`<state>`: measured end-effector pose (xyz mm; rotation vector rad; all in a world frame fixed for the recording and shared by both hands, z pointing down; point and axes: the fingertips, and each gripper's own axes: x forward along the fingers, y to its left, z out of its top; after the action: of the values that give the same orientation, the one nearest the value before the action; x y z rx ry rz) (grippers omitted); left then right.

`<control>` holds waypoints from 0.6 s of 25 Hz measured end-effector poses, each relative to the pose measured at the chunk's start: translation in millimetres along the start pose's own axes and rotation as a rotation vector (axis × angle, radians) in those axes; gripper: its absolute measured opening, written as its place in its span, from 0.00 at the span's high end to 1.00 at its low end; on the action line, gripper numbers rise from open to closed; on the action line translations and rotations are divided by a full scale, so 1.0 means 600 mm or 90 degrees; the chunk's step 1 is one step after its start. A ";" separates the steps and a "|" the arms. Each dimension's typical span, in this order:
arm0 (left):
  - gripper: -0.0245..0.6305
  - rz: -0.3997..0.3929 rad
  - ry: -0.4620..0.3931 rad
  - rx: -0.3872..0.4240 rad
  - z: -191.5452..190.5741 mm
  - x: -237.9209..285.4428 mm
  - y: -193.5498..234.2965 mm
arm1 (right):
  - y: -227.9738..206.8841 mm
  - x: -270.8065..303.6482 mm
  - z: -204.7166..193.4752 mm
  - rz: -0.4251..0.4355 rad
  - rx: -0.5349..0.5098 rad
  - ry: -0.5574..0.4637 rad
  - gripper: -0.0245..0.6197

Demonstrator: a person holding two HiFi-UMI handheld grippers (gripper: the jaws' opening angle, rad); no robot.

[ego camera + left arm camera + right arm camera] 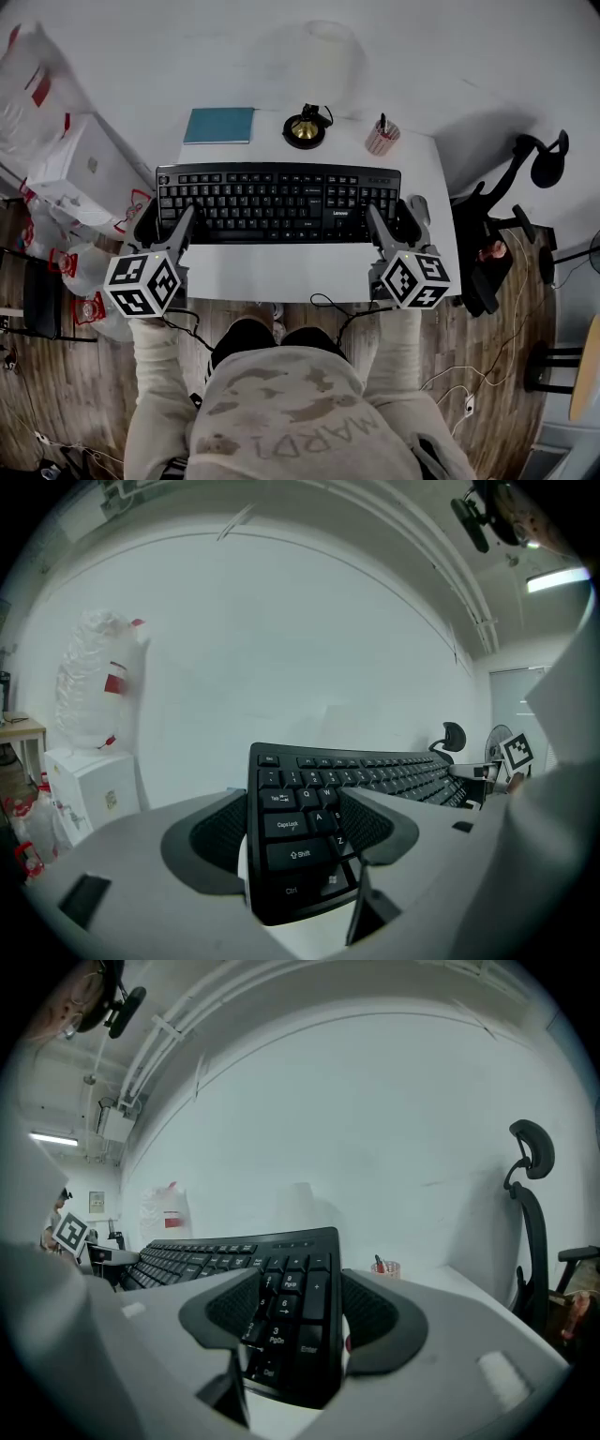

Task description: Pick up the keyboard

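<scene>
Seen from above, a white desk [281,272] stands against a pale wall over a wood-plank floor [75,394]. The black keyboard [278,202] lies flat on it, its long axis running left to right and its key rows facing the seated person. Behind the keyboard sit a teal notebook [219,125], a round black stand [305,128] and a pen cup [382,137]. A white box [80,169] is off the keyboard's left end and a dark office chair [497,234] off its right end. The left gripper [164,217] reaches in at the keyboard's left front corner and the right gripper [394,217] at its right front corner. In the left gripper view, the jaws stand wide apart and the keyboard's Ctrl-and-Shift end sits between them. One pad [220,832] is just outside the keyboard's edge and the other is over the letter keys. I cannot tell whether either presses on it. Plastic bags [94,682] rise beyond the keyboard against the wall. In the right gripper view, the jaws are again spread and the keyboard's number-pad end lies between them. One pad [375,1312] is just beside the outer edge, and the key rows stretch away leftward.
</scene>
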<state>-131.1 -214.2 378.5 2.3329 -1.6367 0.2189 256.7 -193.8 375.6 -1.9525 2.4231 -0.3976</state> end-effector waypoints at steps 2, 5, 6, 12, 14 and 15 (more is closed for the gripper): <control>0.48 0.000 -0.007 0.003 0.007 -0.006 -0.004 | 0.001 -0.007 0.007 -0.001 -0.001 -0.006 0.52; 0.48 0.000 -0.017 0.003 0.013 -0.019 -0.007 | 0.008 -0.018 0.016 -0.001 -0.005 -0.017 0.52; 0.48 0.000 -0.021 0.002 0.014 -0.024 -0.007 | 0.011 -0.022 0.019 -0.001 -0.008 -0.020 0.52; 0.48 0.004 -0.035 -0.009 0.018 -0.041 -0.004 | 0.025 -0.030 0.036 0.002 -0.024 -0.035 0.52; 0.48 0.005 -0.040 -0.009 0.023 -0.046 -0.002 | 0.029 -0.033 0.040 0.002 -0.026 -0.040 0.52; 0.48 0.005 -0.043 -0.007 0.026 -0.049 -0.001 | 0.032 -0.036 0.042 0.002 -0.027 -0.043 0.52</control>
<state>-141.1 -192.5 355.5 2.3496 -1.6742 0.1330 247.0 -174.4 344.3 -1.9448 2.4119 -0.2778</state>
